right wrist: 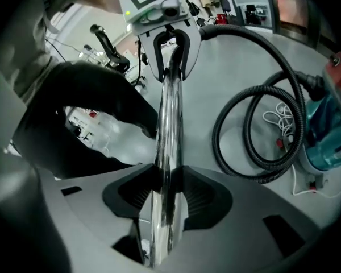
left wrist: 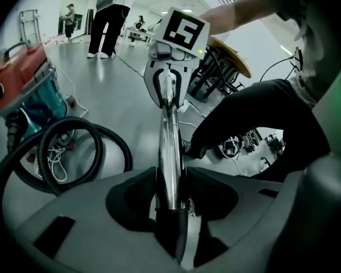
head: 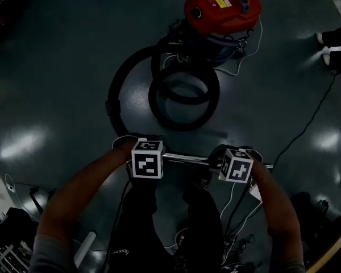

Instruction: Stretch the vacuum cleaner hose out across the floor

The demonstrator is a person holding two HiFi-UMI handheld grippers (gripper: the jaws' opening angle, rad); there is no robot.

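A chrome wand tube (head: 184,160) runs level between my two grippers, above the floor. The left gripper (head: 146,158) is shut on one end of it. In the left gripper view the pads close on the tube (left wrist: 169,147) where it meets its black cuff (left wrist: 173,229). The right gripper (head: 236,164) is shut on the other end, its ribbed pads pressing on the tube (right wrist: 169,124). Each gripper shows at the tube's far end in the other's view: the right gripper (left wrist: 171,78) and the left gripper (right wrist: 169,50). The black ribbed hose (head: 184,95) lies coiled on the floor by the red vacuum cleaner (head: 221,7).
The white power cord (left wrist: 57,158) lies inside the hose coil. My legs in black trousers (head: 176,226) stand under the tube. Thin cables (head: 307,124) cross the floor at the right. A person's shoes (head: 329,47) stand far right; people (left wrist: 111,16) and a round table (left wrist: 233,56) are beyond.
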